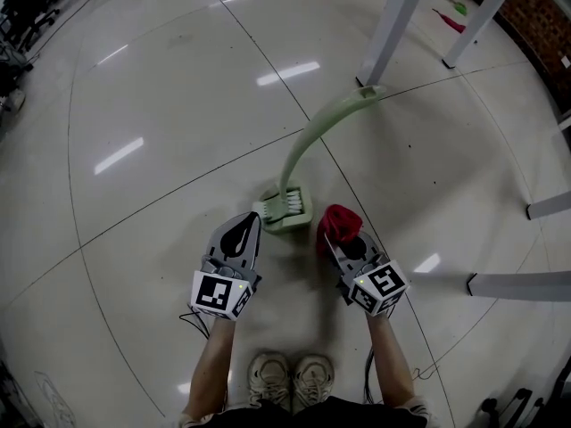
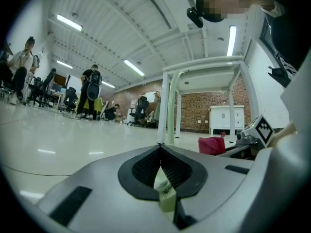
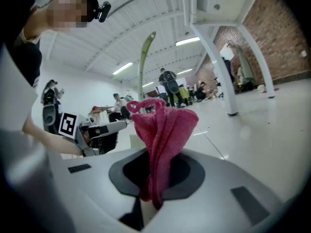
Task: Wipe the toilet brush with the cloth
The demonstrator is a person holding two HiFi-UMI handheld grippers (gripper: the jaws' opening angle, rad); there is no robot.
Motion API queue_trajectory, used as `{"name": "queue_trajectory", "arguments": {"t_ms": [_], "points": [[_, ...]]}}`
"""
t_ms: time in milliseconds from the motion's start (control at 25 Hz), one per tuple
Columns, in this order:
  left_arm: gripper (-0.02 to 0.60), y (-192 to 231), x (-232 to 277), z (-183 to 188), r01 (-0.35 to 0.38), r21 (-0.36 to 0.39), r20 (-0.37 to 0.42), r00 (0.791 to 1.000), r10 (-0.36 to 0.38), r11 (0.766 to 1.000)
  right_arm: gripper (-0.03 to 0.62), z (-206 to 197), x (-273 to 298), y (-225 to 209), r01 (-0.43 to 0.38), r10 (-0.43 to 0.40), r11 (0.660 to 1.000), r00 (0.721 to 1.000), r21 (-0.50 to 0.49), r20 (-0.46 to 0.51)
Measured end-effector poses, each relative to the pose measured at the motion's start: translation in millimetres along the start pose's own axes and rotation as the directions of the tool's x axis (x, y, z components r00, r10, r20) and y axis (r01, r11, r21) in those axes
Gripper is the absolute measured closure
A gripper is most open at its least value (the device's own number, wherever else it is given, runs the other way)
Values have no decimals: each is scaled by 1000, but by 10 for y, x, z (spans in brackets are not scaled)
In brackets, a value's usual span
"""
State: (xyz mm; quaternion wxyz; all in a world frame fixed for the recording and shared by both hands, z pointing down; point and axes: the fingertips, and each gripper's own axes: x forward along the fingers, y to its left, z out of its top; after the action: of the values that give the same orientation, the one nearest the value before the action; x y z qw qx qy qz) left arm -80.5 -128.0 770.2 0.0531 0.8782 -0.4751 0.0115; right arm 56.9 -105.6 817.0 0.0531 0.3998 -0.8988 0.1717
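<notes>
A pale green toilet brush (image 1: 287,209) rests with its head on the floor, and its long curved handle (image 1: 314,132) rises toward a table leg. My left gripper (image 1: 256,218) is shut on the left edge of the brush head; a pale green piece (image 2: 167,196) shows pinched between its jaws. The handle (image 3: 144,57) also stands tall in the right gripper view. My right gripper (image 1: 332,242) is shut on a bunched red cloth (image 1: 339,222), just right of the brush head. The cloth (image 3: 163,130) sticks up out of the jaws.
White table legs (image 1: 393,25) stand behind the brush. Two white bars (image 1: 522,283) lie on the floor at the right. The person's shoes (image 1: 290,377) are below the grippers, with cables beside them. Several people and office chairs (image 2: 92,93) are far off.
</notes>
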Motion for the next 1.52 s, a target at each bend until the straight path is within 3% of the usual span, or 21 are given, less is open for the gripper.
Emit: {"name": "queue_trajectory", "arguments": {"t_ms": [80,160,360,560,680,880,1040,1400,1520], "points": [[577,121,-45,-9,-34,-19,6,999,34,999,563,-72,-24,48,108,-107,994,994,-14,18],[577,217,-83,-45,-65,-38,4,998,65,997,563,-153,37,114,149,-148,989,988,-9,36],[577,278,-148,-95,-81,-58,-3,997,81,995,563,-137,202,234,193,-190,980,980,-51,49],[577,418,-232,-74,-136,-78,9,990,137,988,563,-160,328,436,161,-160,987,986,-25,38],[577,443,-235,-28,-132,-97,29,990,135,986,563,-164,367,501,199,-198,979,980,-38,28],[577,423,-251,81,-126,-60,44,991,129,990,563,-178,466,687,255,-256,962,967,-97,0],[577,474,-322,126,-135,-31,45,990,137,990,563,-199,645,815,225,-228,969,974,-104,-13],[577,783,-612,96,-217,-42,34,975,218,975,563,-218,1064,1064,137,-143,981,989,-140,-32],[577,798,-606,141,-203,-38,50,978,204,978,563,-175,1084,1085,123,-128,984,991,-132,-27]]}}
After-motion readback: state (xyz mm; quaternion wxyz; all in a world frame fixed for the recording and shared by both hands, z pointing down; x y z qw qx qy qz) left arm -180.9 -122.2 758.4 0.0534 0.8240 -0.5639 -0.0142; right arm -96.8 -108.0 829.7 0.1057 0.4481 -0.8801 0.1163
